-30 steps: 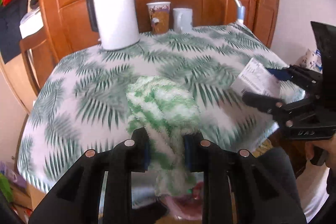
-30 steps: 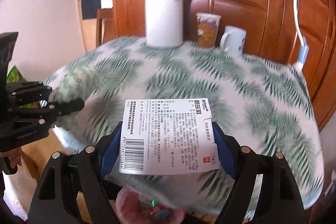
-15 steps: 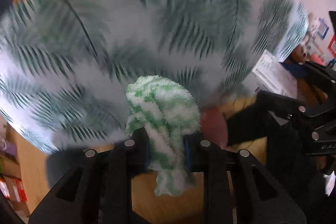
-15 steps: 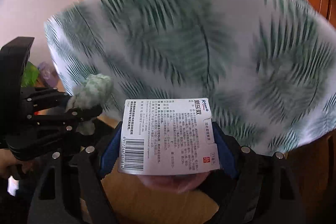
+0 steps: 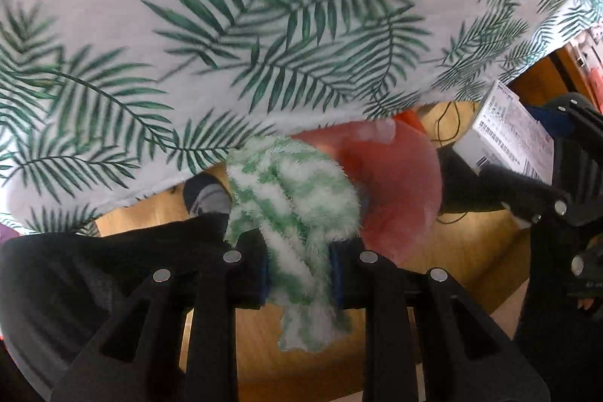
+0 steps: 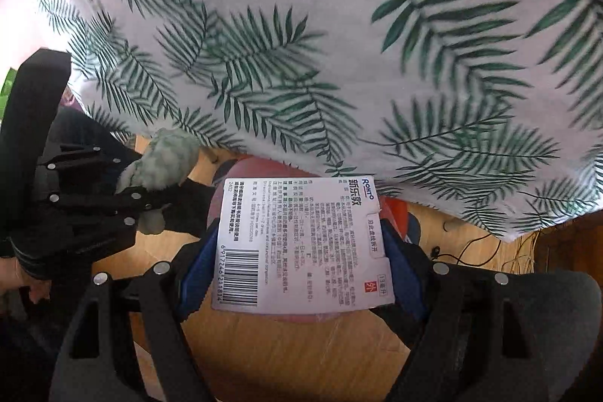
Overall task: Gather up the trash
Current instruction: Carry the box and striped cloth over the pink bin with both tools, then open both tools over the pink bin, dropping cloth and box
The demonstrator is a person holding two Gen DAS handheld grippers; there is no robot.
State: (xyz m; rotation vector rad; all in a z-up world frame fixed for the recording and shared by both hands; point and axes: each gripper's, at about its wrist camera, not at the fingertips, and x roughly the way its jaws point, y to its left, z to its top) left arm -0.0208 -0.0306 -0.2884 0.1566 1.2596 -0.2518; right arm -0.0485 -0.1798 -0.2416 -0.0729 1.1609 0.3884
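Note:
My left gripper (image 5: 297,262) is shut on a fluffy green and white cloth (image 5: 294,198), held below the table's edge. The cloth also shows in the right wrist view (image 6: 166,161). My right gripper (image 6: 301,251) is shut on a white printed medicine box (image 6: 301,243) with a barcode; the box also shows in the left wrist view (image 5: 508,134). Both are held over a pinkish-red bin (image 5: 395,183) on the floor; in the right wrist view the bin (image 6: 230,183) is mostly hidden behind the box.
The tablecloth (image 5: 264,25) with green palm leaves hangs over the table's edge above both grippers. The wooden floor (image 5: 471,251) lies below. Black cables (image 6: 463,251) trail on the floor at the right. A person's socked foot (image 5: 207,194) stands beside the bin.
Both grippers have tipped down from above the table top to below its edge, each still holding its item. The bin and floor have come into view.

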